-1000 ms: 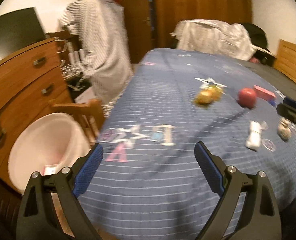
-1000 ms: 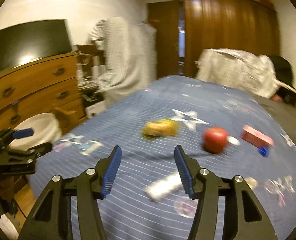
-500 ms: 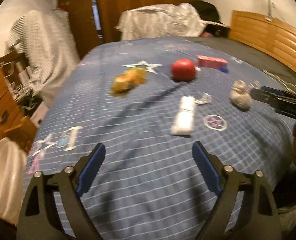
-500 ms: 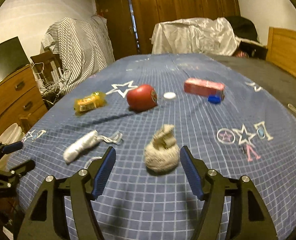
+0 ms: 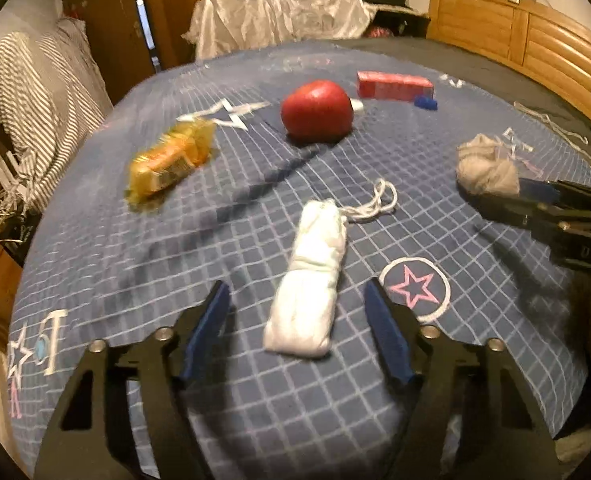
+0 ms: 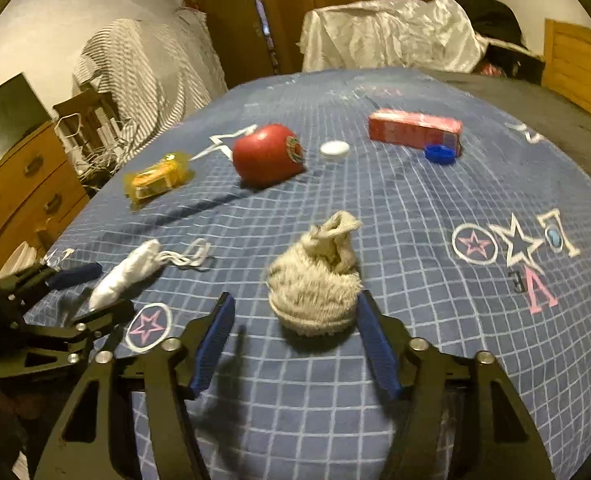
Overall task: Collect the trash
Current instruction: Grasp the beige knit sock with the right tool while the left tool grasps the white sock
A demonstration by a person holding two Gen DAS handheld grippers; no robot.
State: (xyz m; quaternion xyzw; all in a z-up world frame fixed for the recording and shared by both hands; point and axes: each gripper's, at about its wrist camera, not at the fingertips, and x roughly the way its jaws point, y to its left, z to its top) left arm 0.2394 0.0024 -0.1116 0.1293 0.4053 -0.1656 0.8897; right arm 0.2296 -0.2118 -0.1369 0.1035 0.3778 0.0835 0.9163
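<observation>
both grippers spread wide, empty. left gripper (image 5: 297, 334) straddles white pouch (image 5: 309, 280); right gripper (image 6: 295, 334) straddles fuzzy ball (image 6: 315, 288). risk: pinching bedspread (image 5: 235, 240), soft items slipping.

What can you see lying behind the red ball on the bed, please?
In the right wrist view, a white cap lies just behind the red ball; farther back are a red box and a blue cap. Whatever the ball itself hides cannot be seen.

White wad (image 5: 309, 280) and fuzzy ball (image 6: 315, 288) lie apart.
</observation>
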